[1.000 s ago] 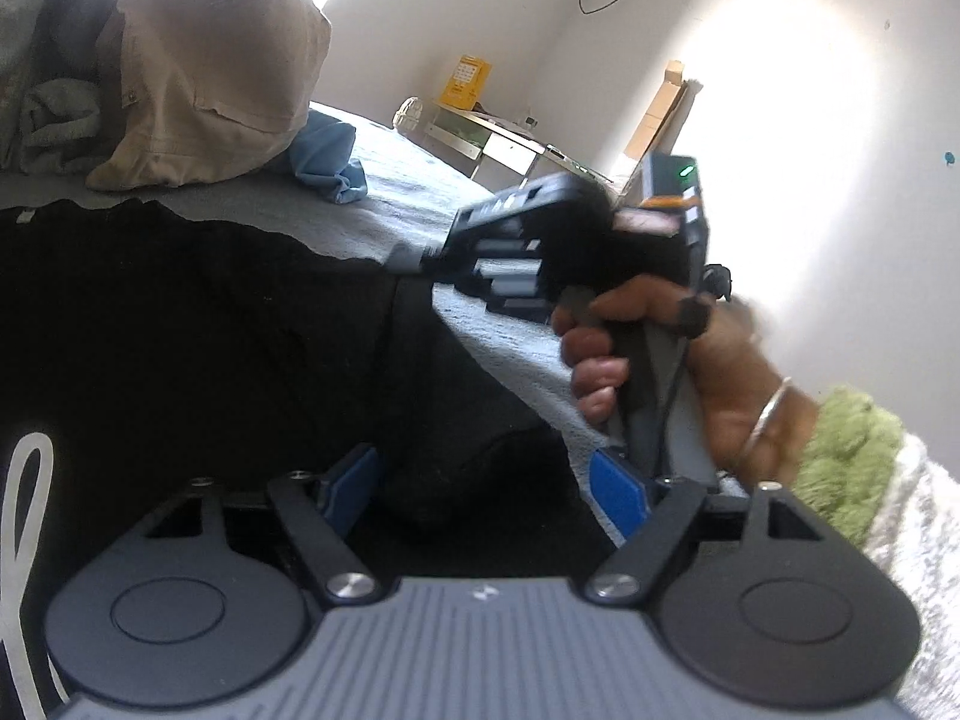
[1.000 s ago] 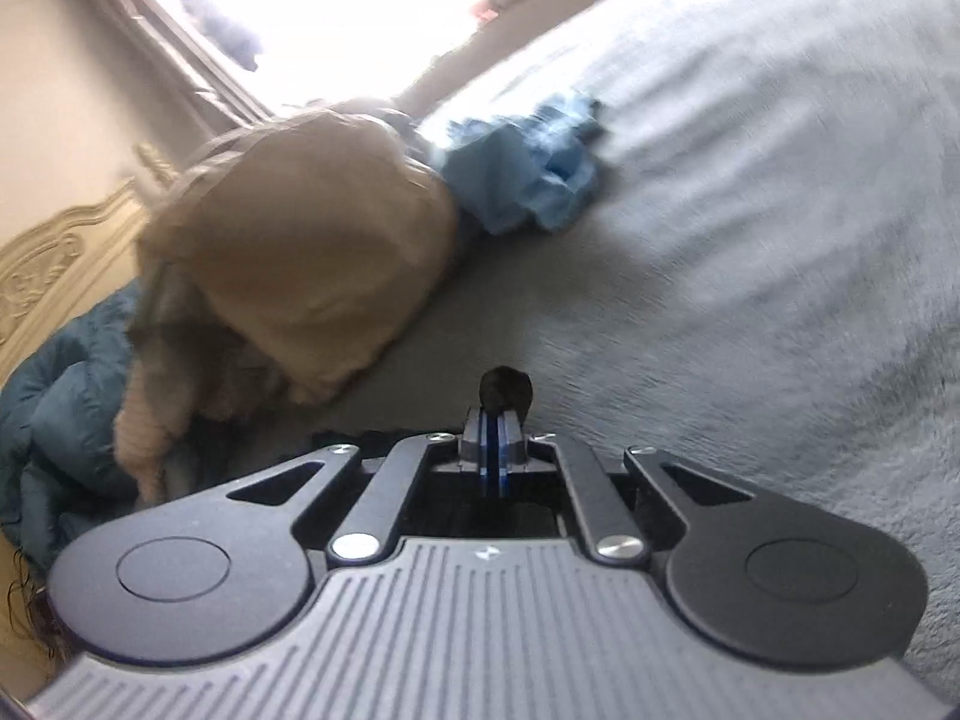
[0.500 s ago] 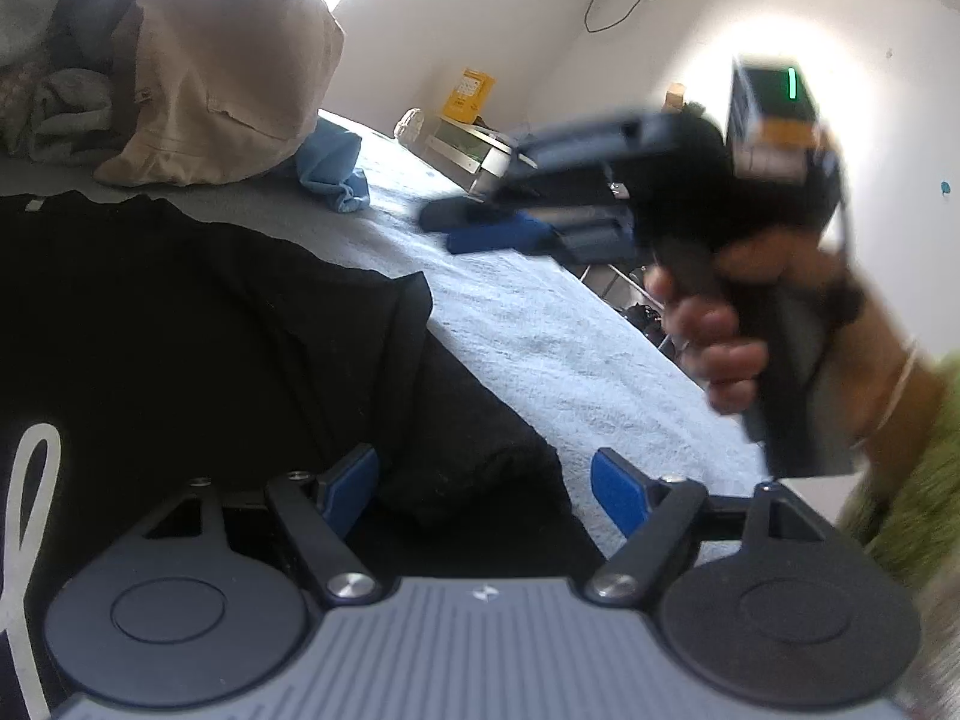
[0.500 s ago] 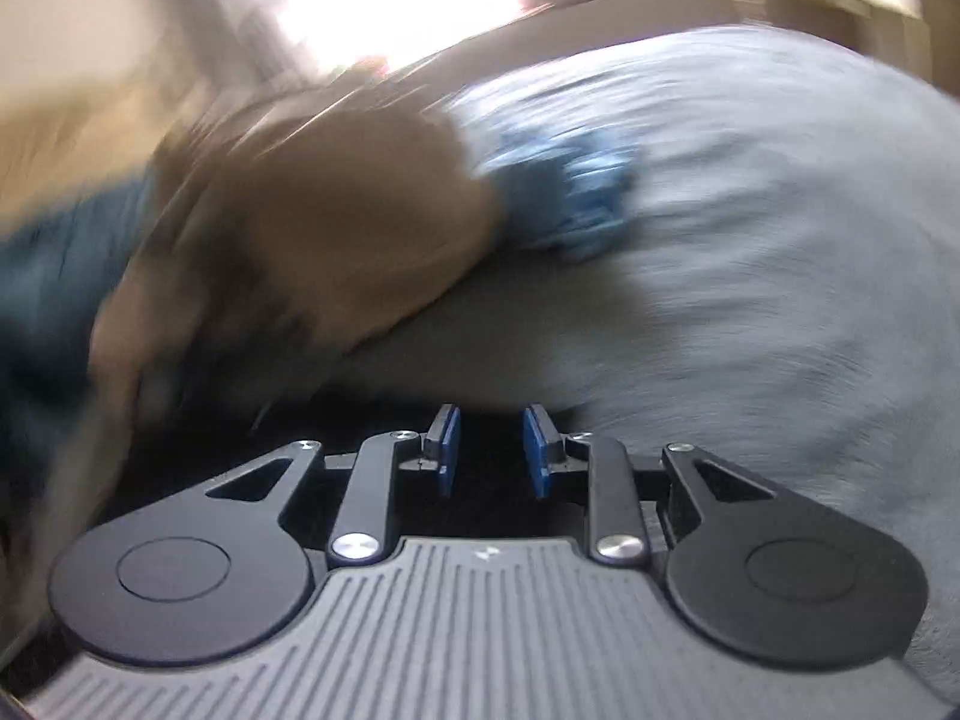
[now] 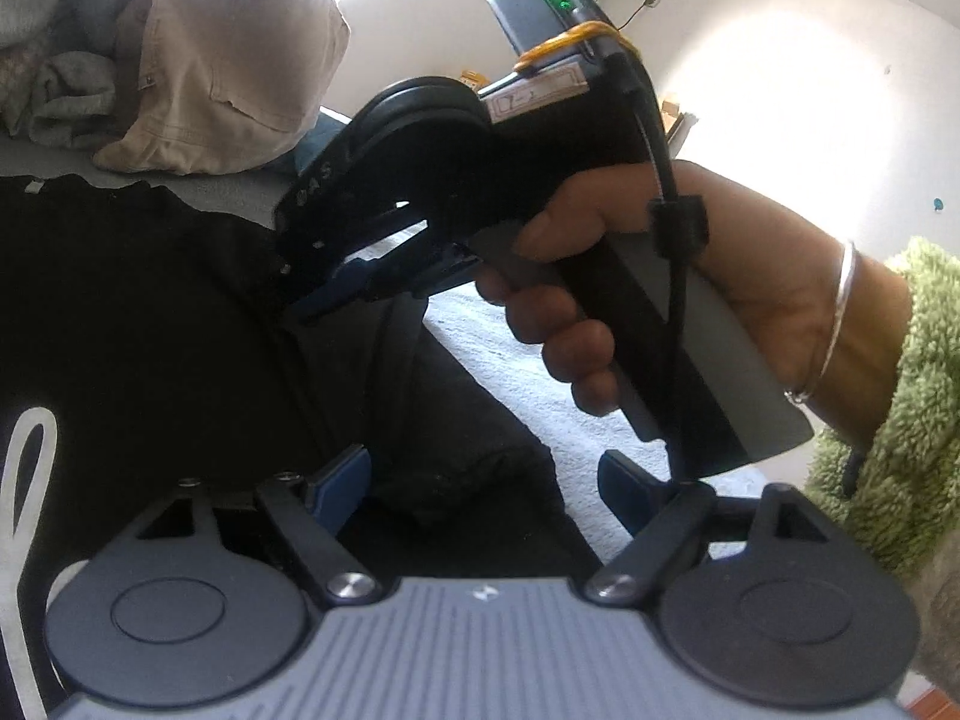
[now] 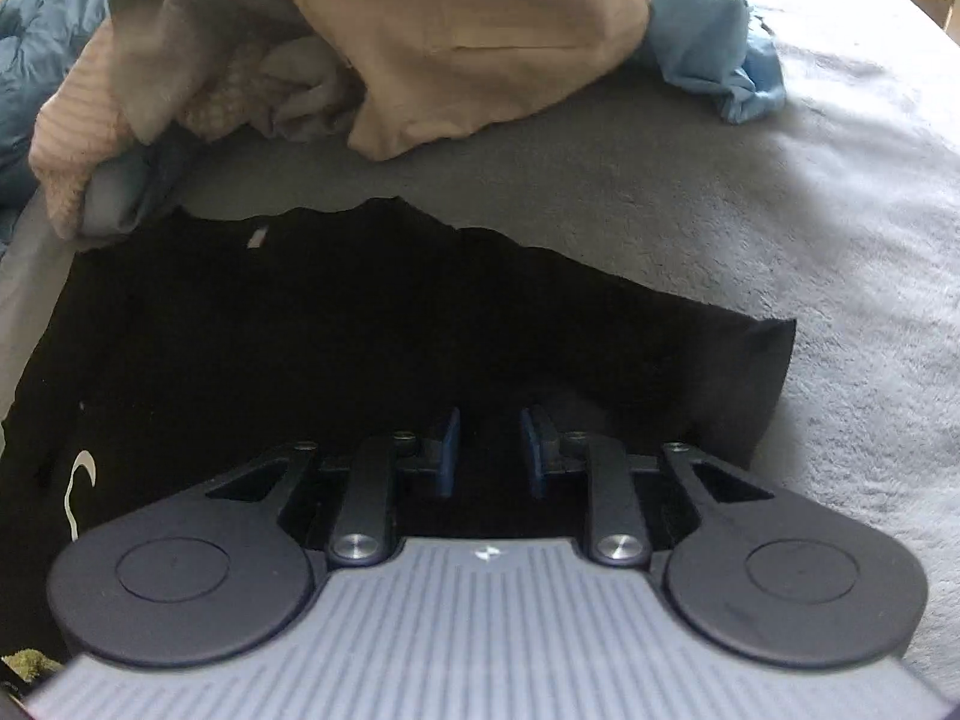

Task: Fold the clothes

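Observation:
A black T-shirt (image 6: 360, 330) with a white print (image 6: 78, 480) lies spread on the grey bedspread (image 6: 780, 210). My right gripper (image 6: 492, 450) hovers over the shirt's near right part. Its jaws are closing to a narrow gap, with nothing between the blue pads. In the left wrist view the same right gripper (image 5: 336, 294), held by a hand (image 5: 600, 276), tilts down toward the black T-shirt (image 5: 150, 300). My left gripper (image 5: 486, 480) stands wide open low over the shirt's edge. A bunched fold of black cloth (image 5: 462, 492) lies loose between its fingers.
A pile of clothes lies beyond the shirt: a beige garment (image 6: 450, 30), grey and pink pieces (image 6: 300, 96), and a light blue garment (image 6: 714, 60). A dark blue quilt (image 6: 36, 42) is at far left. Grey bedspread stretches to the right. A green fleece sleeve (image 5: 888, 408) covers the right wrist.
My right gripper let go of the bit of black cloth it pinched, opened, and swung across to hang over the shirt, pointing more steeply down. The left gripper stayed put.

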`<state>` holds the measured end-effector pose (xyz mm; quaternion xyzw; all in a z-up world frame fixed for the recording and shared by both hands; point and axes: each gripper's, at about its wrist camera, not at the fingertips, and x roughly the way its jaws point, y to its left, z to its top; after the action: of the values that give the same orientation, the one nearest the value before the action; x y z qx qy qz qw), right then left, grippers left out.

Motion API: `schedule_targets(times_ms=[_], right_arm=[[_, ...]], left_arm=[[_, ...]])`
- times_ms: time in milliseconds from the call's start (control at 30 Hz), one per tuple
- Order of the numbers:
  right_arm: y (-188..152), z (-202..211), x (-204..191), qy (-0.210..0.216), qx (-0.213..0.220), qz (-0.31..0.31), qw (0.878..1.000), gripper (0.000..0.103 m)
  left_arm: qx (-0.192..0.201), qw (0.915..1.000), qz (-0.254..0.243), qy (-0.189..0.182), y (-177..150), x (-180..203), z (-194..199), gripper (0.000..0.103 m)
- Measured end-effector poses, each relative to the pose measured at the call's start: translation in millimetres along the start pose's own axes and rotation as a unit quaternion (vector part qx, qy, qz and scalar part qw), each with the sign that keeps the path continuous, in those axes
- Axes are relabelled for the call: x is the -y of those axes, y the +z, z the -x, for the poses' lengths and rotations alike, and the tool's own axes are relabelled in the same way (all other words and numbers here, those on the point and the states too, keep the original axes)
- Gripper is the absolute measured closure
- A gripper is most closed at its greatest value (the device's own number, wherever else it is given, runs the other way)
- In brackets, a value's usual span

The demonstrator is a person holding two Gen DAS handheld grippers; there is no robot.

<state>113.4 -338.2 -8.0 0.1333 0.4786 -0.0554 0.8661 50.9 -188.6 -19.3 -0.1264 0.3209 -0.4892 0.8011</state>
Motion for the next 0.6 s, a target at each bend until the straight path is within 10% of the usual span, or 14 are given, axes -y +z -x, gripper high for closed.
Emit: schedule_targets(times_ms=[600], right_arm=[[1.3, 4.8, 16.3, 0.103, 0.082, -0.062, 0.989, 0.1]], left_arm=[[0.02, 0.9985, 0.048, 0.017, 4.1, -9.8, 3.8, 0.026]])
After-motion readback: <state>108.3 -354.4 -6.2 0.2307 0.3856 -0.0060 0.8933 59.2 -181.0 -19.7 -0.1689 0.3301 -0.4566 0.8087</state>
